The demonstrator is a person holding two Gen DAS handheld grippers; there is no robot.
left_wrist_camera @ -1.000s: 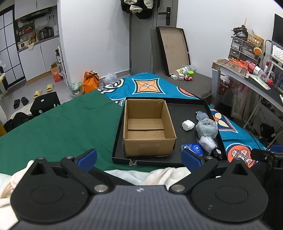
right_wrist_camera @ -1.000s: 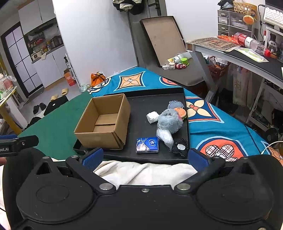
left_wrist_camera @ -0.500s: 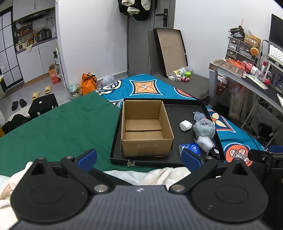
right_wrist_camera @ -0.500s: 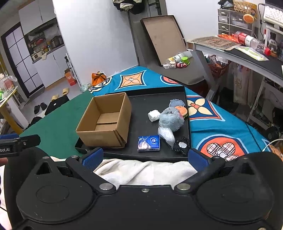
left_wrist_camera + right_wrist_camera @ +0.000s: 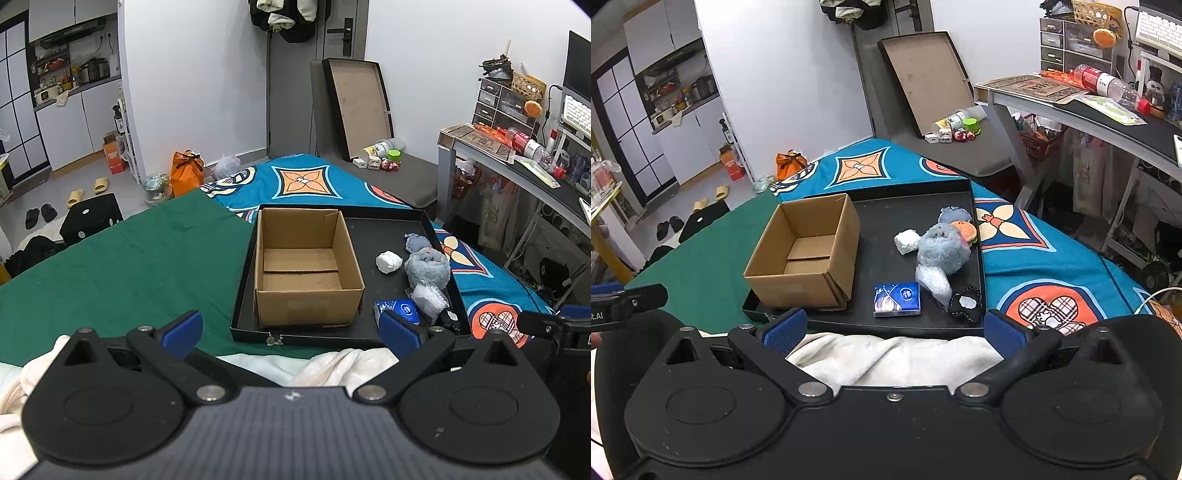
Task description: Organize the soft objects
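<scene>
An open, empty cardboard box [image 5: 306,266] [image 5: 809,254] stands on the left part of a black tray [image 5: 384,232] [image 5: 886,254]. To its right on the tray lie a white wad [image 5: 388,261] [image 5: 907,240], a grey-blue plush toy [image 5: 427,266] [image 5: 943,248] with a small burger plush [image 5: 964,231] behind it, a clear plastic bag [image 5: 428,297] [image 5: 933,281], a blue tissue pack [image 5: 397,309] [image 5: 897,299] and a black scrunchie [image 5: 966,303]. My left gripper [image 5: 291,328] and right gripper [image 5: 892,328] are both open and empty, held short of the tray's near edge.
The tray rests on a bed with a green cloth [image 5: 122,258] and a blue patterned cover [image 5: 1034,258]. A white blanket [image 5: 894,354] lies under both grippers. A desk [image 5: 1082,114] stands at the right. A board [image 5: 358,103] leans on the back wall.
Both grippers have drawn back and risen slightly, so the tray and box look a little farther off. Both stay open. Nothing on the tray has moved.
</scene>
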